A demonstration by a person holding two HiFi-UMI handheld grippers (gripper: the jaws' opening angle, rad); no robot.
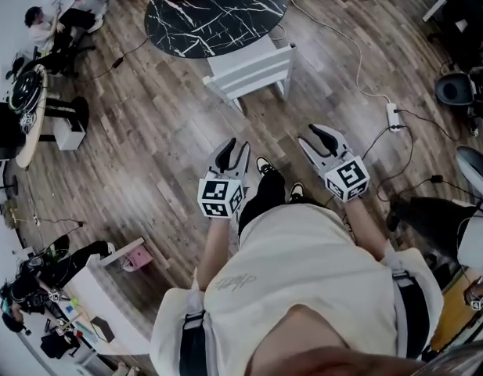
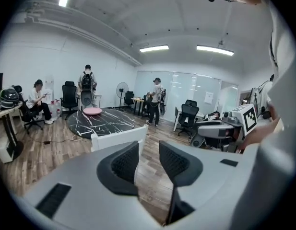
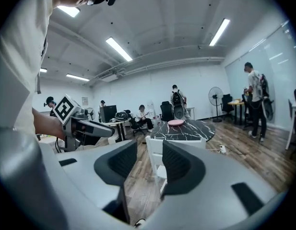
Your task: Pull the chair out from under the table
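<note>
Although the left gripper (image 1: 234, 147) and right gripper (image 1: 323, 135) gaped empty, the white chair (image 1: 253, 70) sat untouched, tucked against the marble table (image 1: 218, 10).

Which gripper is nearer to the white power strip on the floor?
Right. In the head view, the right gripper is just left of the power strip; the left gripper is farther left, past it.
</note>
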